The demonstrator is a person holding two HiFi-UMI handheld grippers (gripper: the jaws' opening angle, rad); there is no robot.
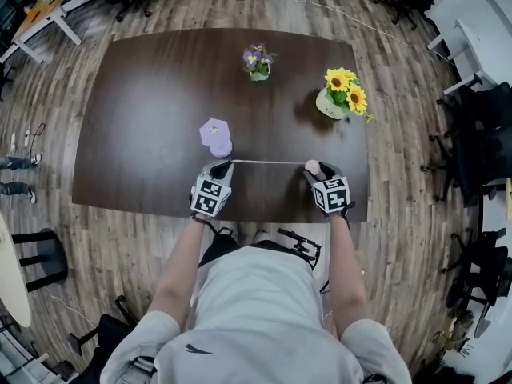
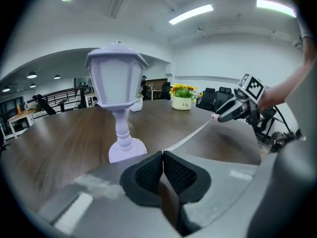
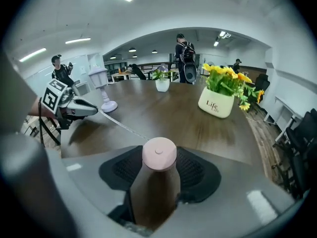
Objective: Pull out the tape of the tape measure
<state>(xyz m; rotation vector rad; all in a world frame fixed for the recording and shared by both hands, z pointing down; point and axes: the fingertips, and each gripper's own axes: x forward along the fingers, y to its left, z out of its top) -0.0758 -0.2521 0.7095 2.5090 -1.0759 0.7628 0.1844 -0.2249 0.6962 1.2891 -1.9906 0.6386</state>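
Two flowerpots point(image 1: 258, 61) point(image 1: 342, 94), one lamp point(image 1: 215, 137); left gripper point(image 2: 163, 154) pinches one tape point(image 2: 194, 132), right gripper point(image 3: 159, 171) clamps one tape measure point(image 3: 159, 152).

Lantern point(image 1: 215, 137), sunflowers point(image 1: 342, 93) and purple flowers point(image 1: 258, 61) on table point(image 1: 152, 102).

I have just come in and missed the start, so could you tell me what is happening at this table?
A person is working with a hand-held gripper in each hand over a dark table. The right hand-held gripper grips a round pink tape measure, and the left hand-held gripper is shut on the end of its tape. The tape runs out straight between them, near a lavender lantern ornament.
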